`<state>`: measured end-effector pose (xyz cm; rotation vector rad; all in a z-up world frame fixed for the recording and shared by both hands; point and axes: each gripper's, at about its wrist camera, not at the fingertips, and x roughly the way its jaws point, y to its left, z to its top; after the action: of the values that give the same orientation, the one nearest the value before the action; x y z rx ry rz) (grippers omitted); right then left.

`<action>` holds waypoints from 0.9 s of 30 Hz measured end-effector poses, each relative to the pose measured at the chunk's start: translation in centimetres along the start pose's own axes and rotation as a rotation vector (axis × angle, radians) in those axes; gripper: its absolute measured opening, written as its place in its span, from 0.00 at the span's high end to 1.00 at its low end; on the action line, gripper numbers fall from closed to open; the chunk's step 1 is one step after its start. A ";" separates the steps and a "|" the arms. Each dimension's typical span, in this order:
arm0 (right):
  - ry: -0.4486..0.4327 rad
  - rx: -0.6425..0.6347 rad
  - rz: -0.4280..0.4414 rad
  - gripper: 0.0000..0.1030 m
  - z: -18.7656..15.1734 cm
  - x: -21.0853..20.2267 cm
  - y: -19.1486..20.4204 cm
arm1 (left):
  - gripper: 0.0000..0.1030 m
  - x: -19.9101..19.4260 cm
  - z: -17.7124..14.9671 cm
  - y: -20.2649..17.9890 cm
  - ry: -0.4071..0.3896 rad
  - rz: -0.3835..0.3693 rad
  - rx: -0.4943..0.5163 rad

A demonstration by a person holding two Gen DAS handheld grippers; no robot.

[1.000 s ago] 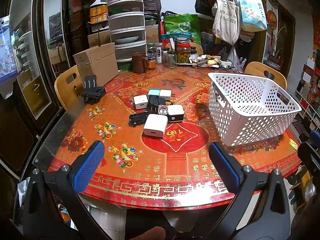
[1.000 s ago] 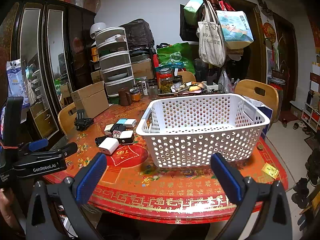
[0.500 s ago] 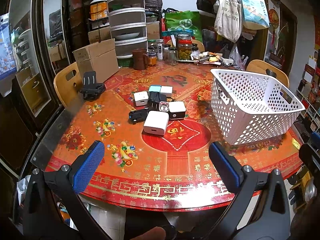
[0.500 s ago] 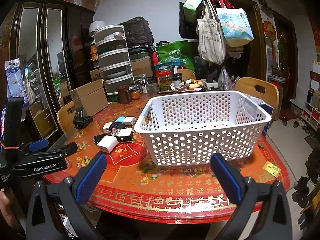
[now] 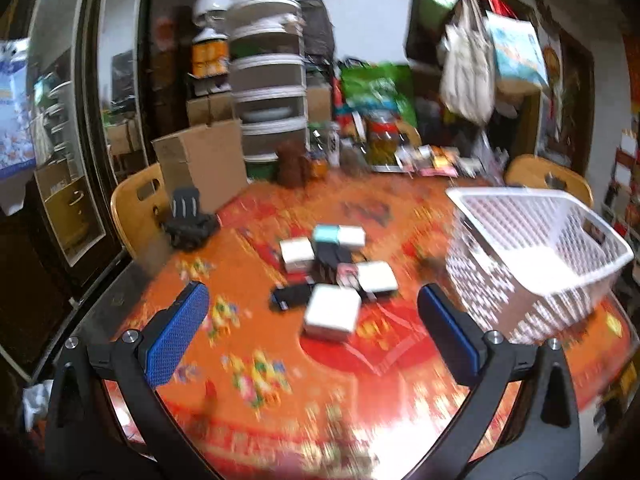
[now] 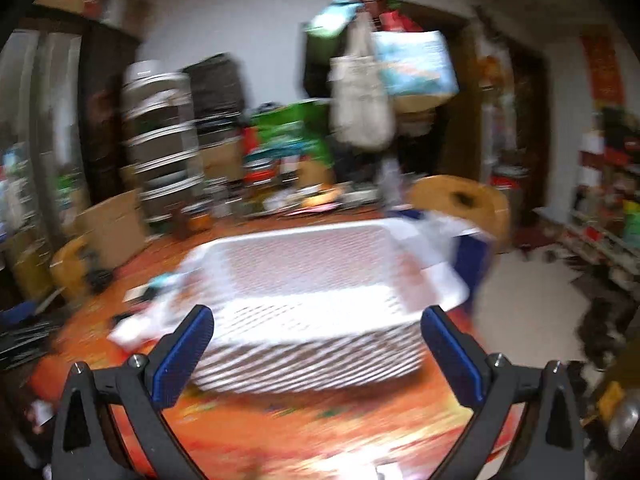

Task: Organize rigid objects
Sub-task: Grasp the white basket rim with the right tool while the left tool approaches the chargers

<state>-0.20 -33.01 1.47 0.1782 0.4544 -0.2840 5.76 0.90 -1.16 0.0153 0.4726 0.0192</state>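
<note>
Blue-padded and spread wide, the left gripper (image 5: pixel 312 328) is hanging empty above the near side of the red, gold-patterned round table (image 5: pixel 248 364). In the left wrist view you are looking at a tight cluster of small boxy chargers and adapters near the table's middle: the nearest is a white square block (image 5: pixel 331 317), with a flat black piece (image 5: pixel 291 297) touching its left side and a second white block with a dark base (image 5: pixel 375 276) just behind it. Further pieces, white, teal and black, are lying behind these, too blurred to separate. The white perforated plastic basket (image 5: pixel 536 256) is standing to the right of the cluster, apparently empty. Take the nearest white block first, since nothing is blocking it from your side. Centre it between the pads, lower squarely and let the blur settle before closing, because the black piece beside it could be dragged along.

In the right wrist view the right gripper (image 6: pixel 316 354) is likewise gaping and carrying nothing, facing the basket's near wall (image 6: pixel 312 356). The picture is heavily smeared, so little else is legible; the cluster is showing only as pale shapes at the basket's left (image 6: pixel 136 330). Keep this gripper clear of the rim, leaving the drop path open.
</note>
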 end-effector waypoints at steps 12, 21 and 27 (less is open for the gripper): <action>0.243 0.049 -0.009 0.48 0.7 11.3 -7.0 | 0.00 10.9 -2.5 1.5 0.317 0.045 0.069; 0.286 0.076 0.009 0.79 0.3 13.5 -6.5 | 0.00 14.8 -3.5 -2.1 0.395 -0.019 0.121; 0.305 0.089 0.008 0.81 0.3 13.9 -6.4 | 0.00 17.3 -4.1 -3.4 0.428 -0.013 0.128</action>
<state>9.95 -42.32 -5.28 0.3125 0.7439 -0.2700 19.41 -2.09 -12.73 0.1363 0.9010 -0.0211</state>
